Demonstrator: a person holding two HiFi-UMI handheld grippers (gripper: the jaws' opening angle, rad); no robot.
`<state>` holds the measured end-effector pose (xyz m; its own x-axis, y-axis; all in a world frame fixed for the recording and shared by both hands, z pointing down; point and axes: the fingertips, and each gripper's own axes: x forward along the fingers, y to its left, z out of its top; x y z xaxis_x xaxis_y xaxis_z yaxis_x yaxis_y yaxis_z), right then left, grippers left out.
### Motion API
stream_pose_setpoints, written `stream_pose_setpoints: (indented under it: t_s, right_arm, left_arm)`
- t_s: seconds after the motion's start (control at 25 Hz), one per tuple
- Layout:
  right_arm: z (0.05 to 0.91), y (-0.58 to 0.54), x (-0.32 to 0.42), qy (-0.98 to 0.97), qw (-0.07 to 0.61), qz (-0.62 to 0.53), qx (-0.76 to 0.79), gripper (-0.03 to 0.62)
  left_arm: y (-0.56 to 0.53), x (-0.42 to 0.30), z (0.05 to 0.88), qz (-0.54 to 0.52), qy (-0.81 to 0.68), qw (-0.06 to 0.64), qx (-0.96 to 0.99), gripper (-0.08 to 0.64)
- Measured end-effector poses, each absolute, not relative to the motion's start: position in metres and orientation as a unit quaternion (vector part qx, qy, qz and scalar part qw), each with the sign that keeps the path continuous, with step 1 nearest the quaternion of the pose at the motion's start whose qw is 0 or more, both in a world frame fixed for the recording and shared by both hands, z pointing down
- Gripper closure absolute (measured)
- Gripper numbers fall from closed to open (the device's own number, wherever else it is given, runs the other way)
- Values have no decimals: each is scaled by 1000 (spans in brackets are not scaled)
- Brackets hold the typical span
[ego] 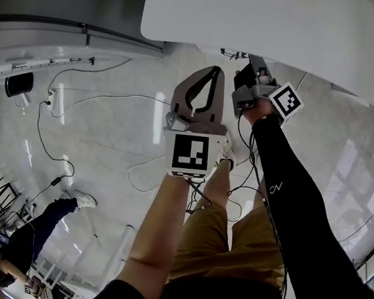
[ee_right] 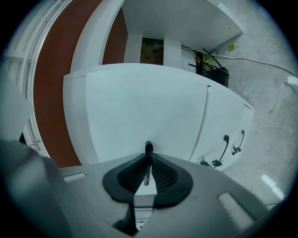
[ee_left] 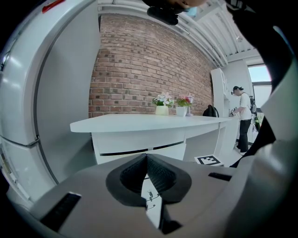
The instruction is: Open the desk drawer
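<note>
Head view, desk [ego: 272, 20]: its white top fills the upper right of the frame.
Drawer [ee_right: 139, 107]: its white front spans the middle of the right gripper view.
My left tongs [ego: 216, 70]: jaws together with nothing between them, centre of the head view, below the desk edge.
My right tongs [ee_right: 148, 158]: clamped on the drawer's thin dark handle [ee_right: 148, 148], lower centre.

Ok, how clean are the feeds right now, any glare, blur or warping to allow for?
Head view: bright glare streaks on the glossy floor, edges bowed. Left gripper view: heavy fisheye, dark corners, the desk sharp, the left tool soft up close. Right gripper view: evenly lit, rolled sideways, the right tool shut on the dark handle, both clear.
</note>
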<state>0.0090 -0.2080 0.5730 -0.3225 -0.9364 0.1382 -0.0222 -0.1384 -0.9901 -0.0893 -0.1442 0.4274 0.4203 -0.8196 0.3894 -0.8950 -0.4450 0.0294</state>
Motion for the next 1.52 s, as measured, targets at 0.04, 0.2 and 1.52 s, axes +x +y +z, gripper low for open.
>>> stream_pose_setpoints:
  t_s: [0.04, 0.2, 1.52]
  right_arm:
    - [573, -208, 9, 539, 374, -609, -445, 564]
    - [572, -206, 10, 537, 375, -608, -449, 565]
    - [569, -184, 6, 520, 382, -610, -460, 569]
  left_arm:
    - [-144, -90, 428, 161, -514, 117, 834, 552]
    - [-140, -88, 429, 168, -513, 116, 834, 552]
    - [-129, -106, 434, 169, -533, 124, 819, 552]
